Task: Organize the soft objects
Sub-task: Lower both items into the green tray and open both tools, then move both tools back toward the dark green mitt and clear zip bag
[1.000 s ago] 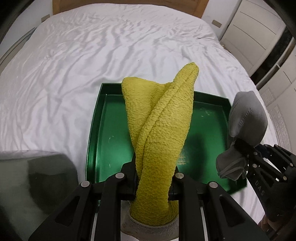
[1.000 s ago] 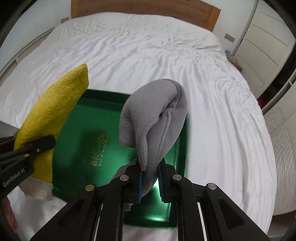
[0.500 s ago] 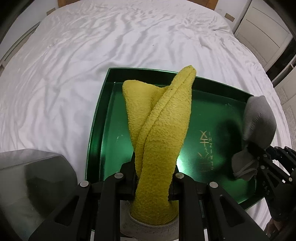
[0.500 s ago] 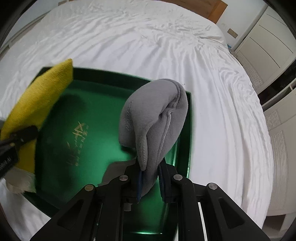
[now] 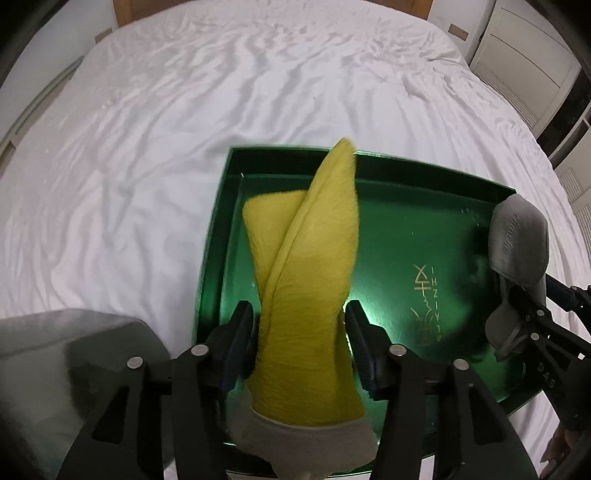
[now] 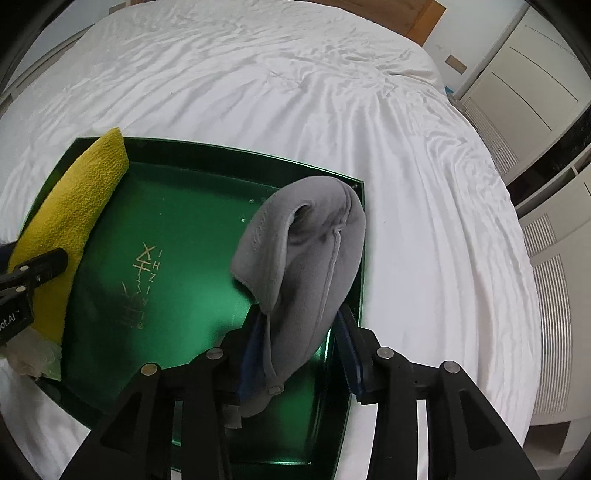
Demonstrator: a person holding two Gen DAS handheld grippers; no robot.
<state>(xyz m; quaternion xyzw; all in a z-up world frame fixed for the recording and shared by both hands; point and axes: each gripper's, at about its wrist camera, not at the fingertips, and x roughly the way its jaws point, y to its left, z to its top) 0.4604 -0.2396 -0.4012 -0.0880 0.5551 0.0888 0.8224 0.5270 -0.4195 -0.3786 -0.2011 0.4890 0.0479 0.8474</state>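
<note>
A green tray (image 5: pixel 424 206) (image 6: pixel 207 184) lies on the white bed. My left gripper (image 5: pixel 299 325) is over its left part with its jaws spread; a folded yellow cloth (image 5: pixel 310 258) (image 6: pixel 70 221) stands between them, leaning forward. My right gripper (image 6: pixel 303 328) is over the tray's right part, jaws also spread, with a folded grey cloth (image 6: pixel 306 254) (image 5: pixel 517 240) between them, drooping onto the tray.
The white wrinkled bed sheet (image 5: pixel 184 129) surrounds the tray. A wooden headboard (image 6: pixel 417 18) is at the far end. White wardrobe doors (image 6: pixel 517 85) stand to the right. A grey blurred shape (image 5: pixel 55 369) sits at the lower left.
Both grippers have opened over the tray. The yellow and grey cloths, pinched tight before, now sit loose between the jaws and sag down toward the tray.
</note>
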